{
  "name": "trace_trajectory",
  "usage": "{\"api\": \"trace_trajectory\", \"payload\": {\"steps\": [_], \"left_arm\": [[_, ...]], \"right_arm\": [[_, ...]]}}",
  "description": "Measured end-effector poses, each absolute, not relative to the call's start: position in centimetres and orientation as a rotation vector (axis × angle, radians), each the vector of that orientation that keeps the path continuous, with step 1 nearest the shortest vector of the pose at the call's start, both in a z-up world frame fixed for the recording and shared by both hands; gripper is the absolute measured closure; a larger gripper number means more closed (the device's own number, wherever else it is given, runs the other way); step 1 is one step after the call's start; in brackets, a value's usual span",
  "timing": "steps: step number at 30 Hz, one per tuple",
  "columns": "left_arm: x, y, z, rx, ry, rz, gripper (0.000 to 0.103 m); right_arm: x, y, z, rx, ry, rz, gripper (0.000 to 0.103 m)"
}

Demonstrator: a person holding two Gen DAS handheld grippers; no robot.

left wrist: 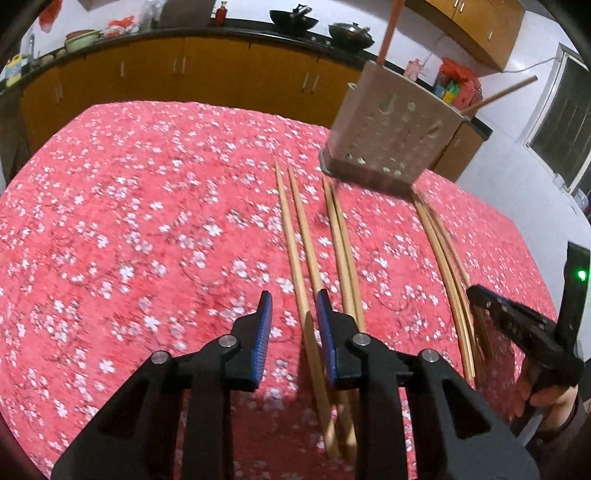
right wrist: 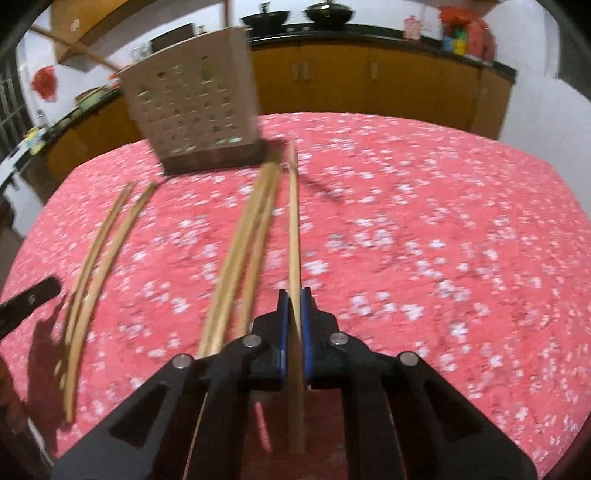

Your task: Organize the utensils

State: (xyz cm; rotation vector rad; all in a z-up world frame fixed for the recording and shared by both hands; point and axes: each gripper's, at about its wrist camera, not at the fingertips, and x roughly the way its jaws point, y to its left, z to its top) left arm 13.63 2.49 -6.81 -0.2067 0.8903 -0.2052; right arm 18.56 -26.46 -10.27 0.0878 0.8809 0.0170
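Several wooden chopsticks lie on the red floral tablecloth (left wrist: 129, 221). In the left wrist view two pairs (left wrist: 295, 240) lie in the middle and a further bunch (left wrist: 443, 258) to the right. A perforated utensil holder (left wrist: 395, 133) stands at the far end of them; it also shows in the right wrist view (right wrist: 192, 107). My left gripper (left wrist: 293, 302) is open, low over the near ends of the left pair. My right gripper (right wrist: 294, 295) is shut on one chopstick (right wrist: 293, 229), held pointing toward the holder, beside the bunch (right wrist: 243, 251). The right gripper shows at the left view's right edge (left wrist: 517, 325).
Yellow kitchen cabinets (left wrist: 184, 74) with a dark counter holding woks (left wrist: 293, 16) and pots run behind the table. A window (left wrist: 565, 122) is at the right. An orange handle (left wrist: 388, 33) sticks up from the holder.
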Motion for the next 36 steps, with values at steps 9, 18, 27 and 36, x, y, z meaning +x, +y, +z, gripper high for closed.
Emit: {"api": "trace_trajectory", "payload": {"steps": [9,18,27,36], "left_arm": [[14.1,0.8,-8.0,-0.137,0.935,-0.199,0.089],[14.7,0.2,-8.1,-0.019,0.920,-0.158,0.094],[17.6,3.5,-8.2,-0.083,0.909,-0.087,0.096],[17.2,4.3,-8.3,-0.142,0.876,-0.089,0.095]], "right_arm": [[18.6,-27.8,-10.3,0.121,0.871,-0.026,0.095],[18.3,-27.6,-10.3,0.111,0.873,-0.009,0.093],[19.7,-28.3,-10.2,0.098,0.855,-0.028,0.095],[20.7,-29.3,-10.4,0.136,0.854,-0.034,0.095]]}}
